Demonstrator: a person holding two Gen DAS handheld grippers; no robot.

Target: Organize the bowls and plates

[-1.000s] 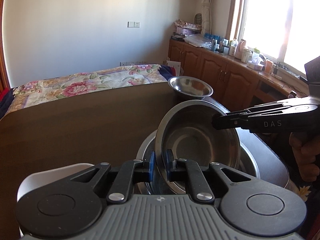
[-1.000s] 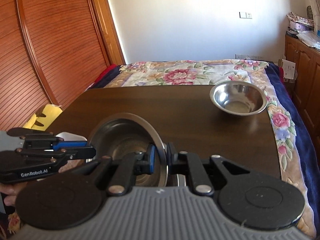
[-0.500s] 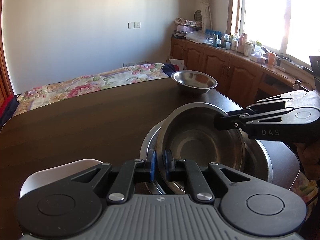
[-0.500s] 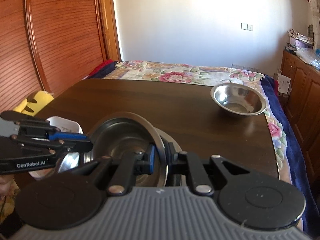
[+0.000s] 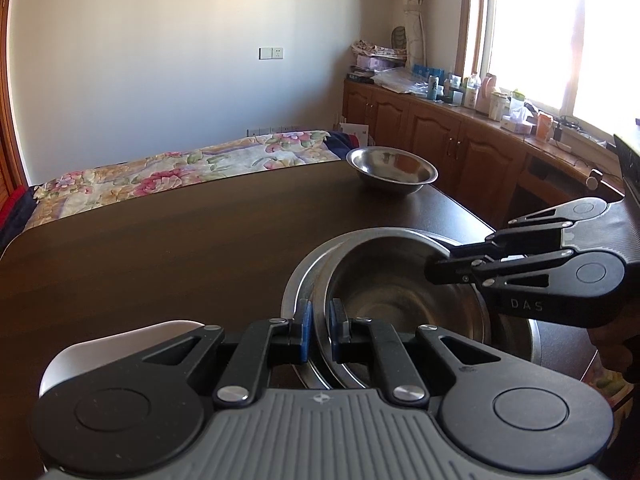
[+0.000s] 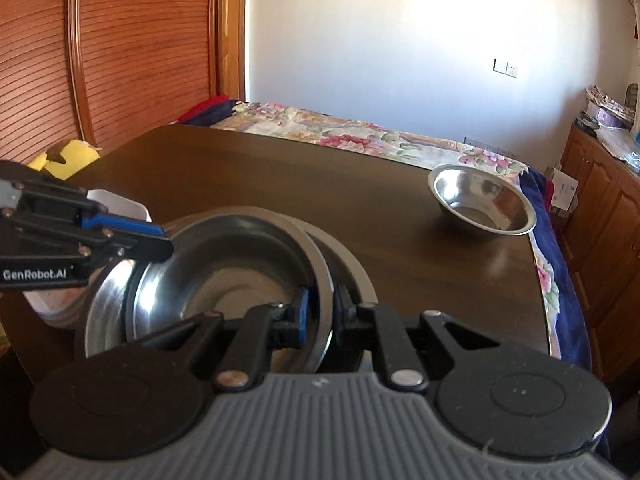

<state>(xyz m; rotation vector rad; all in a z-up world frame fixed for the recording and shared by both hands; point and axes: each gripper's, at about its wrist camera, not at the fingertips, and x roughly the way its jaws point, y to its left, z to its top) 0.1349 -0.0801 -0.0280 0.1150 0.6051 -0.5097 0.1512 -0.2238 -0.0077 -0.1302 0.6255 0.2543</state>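
A steel bowl [image 5: 396, 280] rests nested inside a larger steel bowl [image 5: 532, 340] at the near edge of the dark wooden table [image 5: 180, 240]. My left gripper [image 5: 319, 330] is shut on the inner bowl's near rim. My right gripper [image 6: 321, 312] is shut on the opposite rim of the same bowl [image 6: 224, 268], and the larger bowl [image 6: 352, 276] shows under it. Each gripper shows in the other's view, the right one [image 5: 432, 272] and the left one [image 6: 168, 246]. A third steel bowl [image 5: 392, 168] stands alone at the table's far right corner and also shows in the right wrist view [image 6: 482, 204].
A white dish [image 6: 116, 204] sits beside the stacked bowls, on the left gripper's side, partly hidden. A flowered bedspread [image 5: 180, 168] lies beyond the table. Wooden cabinets [image 5: 460, 136] with bottles stand under the window. A slatted wooden door [image 6: 100, 52] is at the left.
Both grippers have lowered the held bowl from a steep tilt to nearly level, down into the larger bowl. Both stay shut on its rim.
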